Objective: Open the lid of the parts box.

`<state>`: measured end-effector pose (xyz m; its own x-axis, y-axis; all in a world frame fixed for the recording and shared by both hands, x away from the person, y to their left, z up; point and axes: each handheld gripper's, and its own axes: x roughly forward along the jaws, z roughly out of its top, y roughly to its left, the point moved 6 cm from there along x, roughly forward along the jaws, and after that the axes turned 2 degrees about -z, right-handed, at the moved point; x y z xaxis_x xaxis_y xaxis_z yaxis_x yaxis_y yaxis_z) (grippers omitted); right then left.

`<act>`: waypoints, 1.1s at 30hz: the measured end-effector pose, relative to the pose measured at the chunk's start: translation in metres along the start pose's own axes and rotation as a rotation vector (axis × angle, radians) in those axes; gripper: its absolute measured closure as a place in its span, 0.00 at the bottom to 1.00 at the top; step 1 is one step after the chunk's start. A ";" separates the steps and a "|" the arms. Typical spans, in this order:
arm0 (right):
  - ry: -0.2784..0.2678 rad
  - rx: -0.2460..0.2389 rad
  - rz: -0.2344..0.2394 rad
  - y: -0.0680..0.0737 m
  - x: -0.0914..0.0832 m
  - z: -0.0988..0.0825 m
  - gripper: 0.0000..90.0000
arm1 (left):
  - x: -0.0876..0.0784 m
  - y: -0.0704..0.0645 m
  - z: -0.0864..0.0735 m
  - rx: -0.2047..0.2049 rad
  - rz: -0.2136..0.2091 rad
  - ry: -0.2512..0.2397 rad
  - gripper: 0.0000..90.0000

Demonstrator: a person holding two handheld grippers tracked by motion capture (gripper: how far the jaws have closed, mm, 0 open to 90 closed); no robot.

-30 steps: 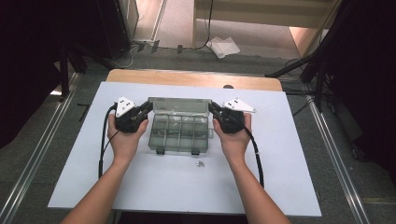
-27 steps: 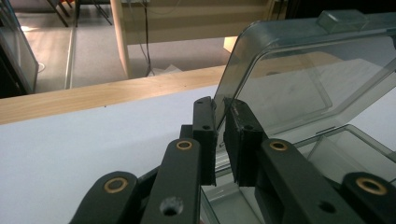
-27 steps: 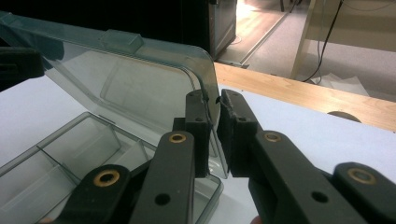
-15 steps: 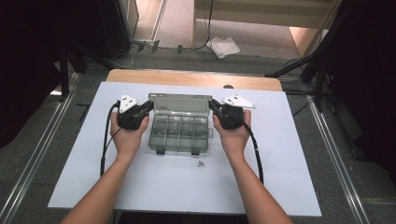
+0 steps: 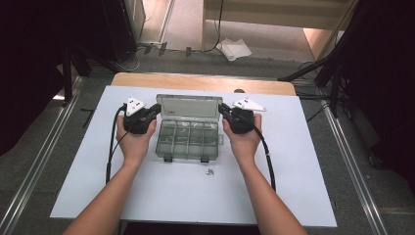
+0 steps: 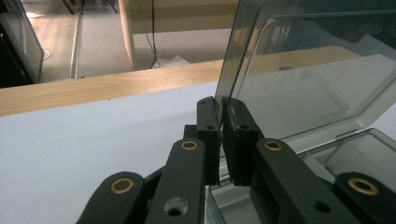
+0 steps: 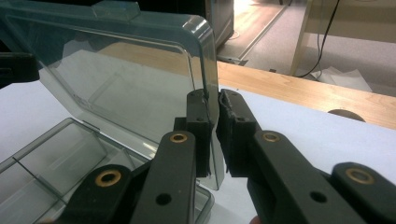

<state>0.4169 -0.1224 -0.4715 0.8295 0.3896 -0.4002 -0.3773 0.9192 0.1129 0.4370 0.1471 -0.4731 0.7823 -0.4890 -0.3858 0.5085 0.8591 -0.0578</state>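
— Left gripper (image 6: 223, 135) is clamped on the left edge of the raised clear smoky plastic lid (image 5: 189, 106); its black jaws have narrowed onto that edge.

— And the right gripper (image 7: 212, 135)?

— Pinched on the lid's right edge, jaws either side of the thin wall.

— Where is the transparent grey plastic compartment box (image 5: 189, 140)?

— Mid-table on the white tabletop (image 5: 293, 161), between both hands, lid standing open toward the far side.

— What lies on the table in front of it?

— Some small metal bits (image 5: 210, 171), possibly screws; too tiny to tell.
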 end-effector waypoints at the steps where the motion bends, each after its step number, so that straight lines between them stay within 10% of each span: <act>1: 0.001 -0.001 -0.002 0.000 0.001 0.000 0.93 | 0.000 0.000 0.000 -0.001 0.003 -0.001 0.94; 33: 0.009 0.004 0.001 -0.005 0.013 -0.002 0.94 | 0.009 0.004 0.001 -0.032 0.011 -0.010 0.94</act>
<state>0.4284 -0.1219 -0.4791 0.8252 0.3902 -0.4084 -0.3766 0.9189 0.1170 0.4466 0.1460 -0.4756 0.7915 -0.4811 -0.3770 0.4885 0.8686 -0.0829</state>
